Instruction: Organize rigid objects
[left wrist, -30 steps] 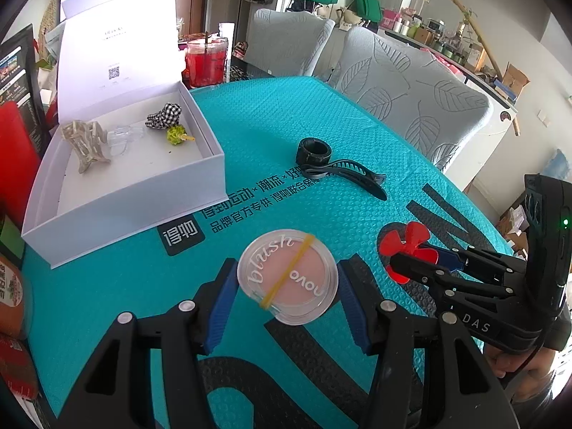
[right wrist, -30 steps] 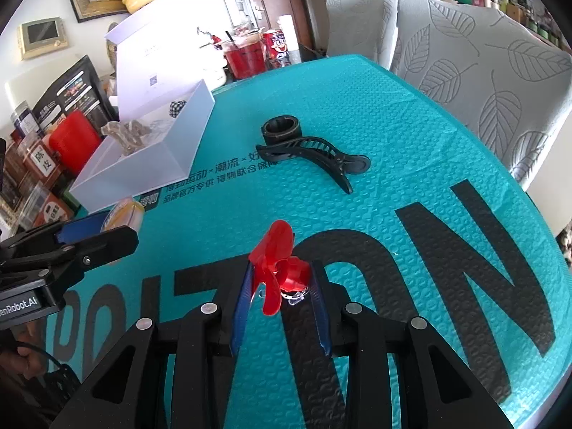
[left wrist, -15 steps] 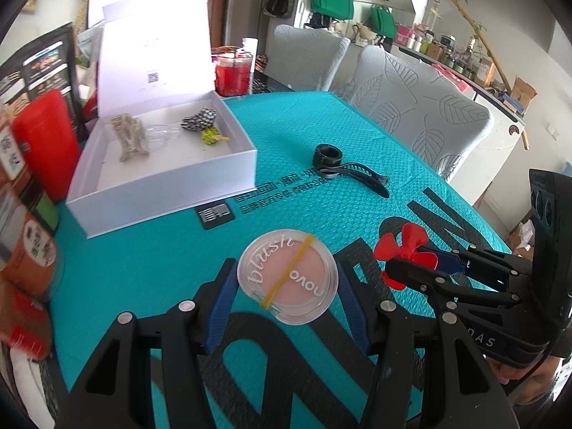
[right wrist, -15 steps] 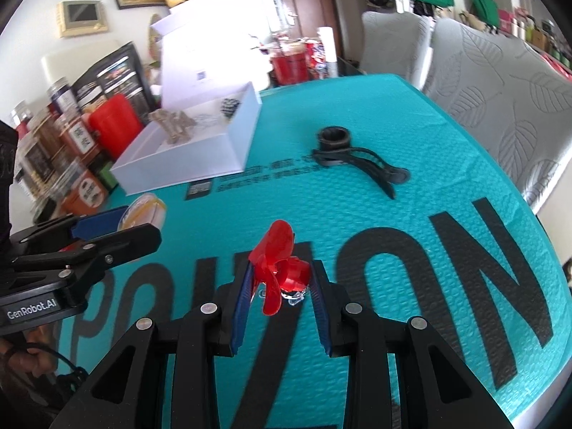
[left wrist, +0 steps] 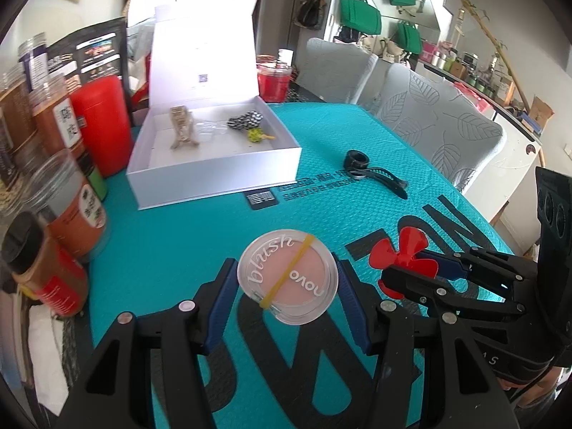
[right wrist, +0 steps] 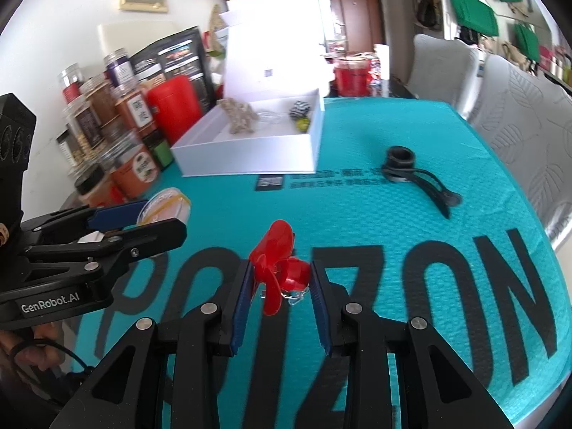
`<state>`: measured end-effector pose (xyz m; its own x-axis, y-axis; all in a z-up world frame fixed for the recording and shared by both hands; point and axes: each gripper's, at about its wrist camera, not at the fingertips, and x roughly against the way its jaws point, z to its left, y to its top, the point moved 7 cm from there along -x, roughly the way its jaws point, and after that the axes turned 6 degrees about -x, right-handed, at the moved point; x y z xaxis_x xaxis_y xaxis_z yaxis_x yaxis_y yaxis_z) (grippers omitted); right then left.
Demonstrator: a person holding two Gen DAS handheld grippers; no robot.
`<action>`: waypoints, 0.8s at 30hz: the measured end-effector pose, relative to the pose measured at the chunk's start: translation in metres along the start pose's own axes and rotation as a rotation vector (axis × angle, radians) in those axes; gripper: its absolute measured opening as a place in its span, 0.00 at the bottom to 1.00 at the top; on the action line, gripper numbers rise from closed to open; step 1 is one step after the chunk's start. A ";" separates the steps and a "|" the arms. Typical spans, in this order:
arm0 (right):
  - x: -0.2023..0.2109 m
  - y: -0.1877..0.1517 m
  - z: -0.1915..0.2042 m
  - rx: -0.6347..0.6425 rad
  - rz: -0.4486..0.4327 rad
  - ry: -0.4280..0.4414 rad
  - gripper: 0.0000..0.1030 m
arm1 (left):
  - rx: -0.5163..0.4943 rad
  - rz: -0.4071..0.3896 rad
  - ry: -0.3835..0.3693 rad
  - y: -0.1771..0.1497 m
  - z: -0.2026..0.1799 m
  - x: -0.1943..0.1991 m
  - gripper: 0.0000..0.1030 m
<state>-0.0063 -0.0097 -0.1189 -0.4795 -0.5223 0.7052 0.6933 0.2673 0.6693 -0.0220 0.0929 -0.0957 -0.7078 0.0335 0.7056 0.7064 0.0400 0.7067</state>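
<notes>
1. Our left gripper [left wrist: 287,282] has its jaws closed on a round clear blush compact [left wrist: 287,280], pinched by its rim with the lid face up; a yellow elastic band [left wrist: 287,271] crosses the lid, probably to keep it from popping open.
2. Our right gripper [right wrist: 282,286] has its jaws closed on a small red propeller [right wrist: 275,268], gripped at the hub so the thin blades stick up free of the pads, which we judge spares them from bending.
3. Both pieces are carried above the teal desk [left wrist: 178,221], at its near end, well apart from the white box [left wrist: 214,175] at the far left.
4. The box stands with its lid propped upright, so the tray can be reached from above. Inside it lie a beige toothed clip [left wrist: 182,127], a checkered piece [left wrist: 246,119] and a small yellow-green item [left wrist: 255,135].
5. We take the box as the collecting place, so both held pieces likely go there next; its near half is bare, leaving room for them.
6. A black ring with a long black clip [left wrist: 371,173] lies on the desk right of the box, not yet gathered.
7. Jars [left wrist: 75,214] crowd the left edge, so an approach from the right looks safer.
</notes>
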 end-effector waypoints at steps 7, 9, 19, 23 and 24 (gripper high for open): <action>-0.002 0.003 0.025 0.041 0.006 0.043 0.30 | 0.033 0.003 0.027 -0.003 0.018 0.009 0.54; -0.003 0.004 0.032 0.047 0.007 0.053 0.30 | 0.036 0.004 0.030 -0.002 0.023 0.009 0.54; -0.010 0.023 0.049 0.072 0.005 0.079 0.30 | 0.053 0.005 0.041 0.013 0.046 0.006 0.53; -0.011 0.037 0.053 0.092 -0.005 0.081 0.30 | 0.041 -0.014 0.050 0.028 0.051 0.006 0.54; -0.011 0.041 0.054 0.097 -0.009 0.080 0.30 | 0.037 -0.017 0.053 0.031 0.052 0.006 0.53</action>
<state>-0.0016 0.0502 -0.0866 -0.4382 -0.5866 0.6811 0.6319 0.3379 0.6975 -0.0040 0.1462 -0.0722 -0.7181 -0.0200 0.6957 0.6926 0.0773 0.7172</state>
